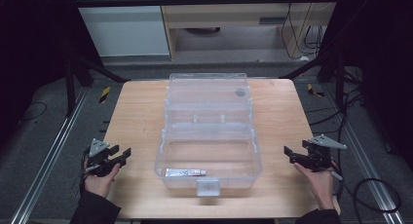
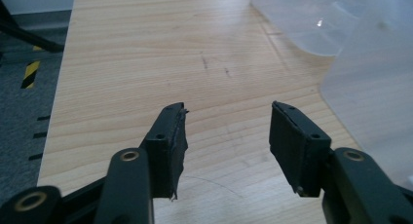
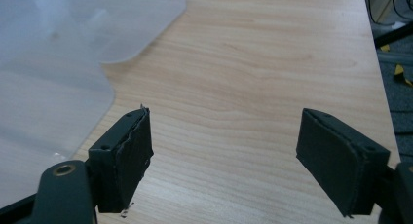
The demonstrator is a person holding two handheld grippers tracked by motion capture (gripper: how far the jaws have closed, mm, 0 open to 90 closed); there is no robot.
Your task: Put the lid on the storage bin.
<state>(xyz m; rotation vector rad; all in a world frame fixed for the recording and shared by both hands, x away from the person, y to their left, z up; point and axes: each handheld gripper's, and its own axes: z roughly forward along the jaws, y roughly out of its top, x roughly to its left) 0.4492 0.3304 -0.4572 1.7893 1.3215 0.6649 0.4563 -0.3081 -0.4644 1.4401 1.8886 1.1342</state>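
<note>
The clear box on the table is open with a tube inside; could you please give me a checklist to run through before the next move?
1. Clear box lid open, folded back: ok.
2. Tube lies flat in the near compartment, unobstructed: ok.
3. Left gripper open, nothing between the jaws: ok.
4. Right gripper open, nothing held: ok.
5. Both grippers apart from the box walls: ok.
6. Small dark item in the lid, loose or fixed: cannot tell.
</note>
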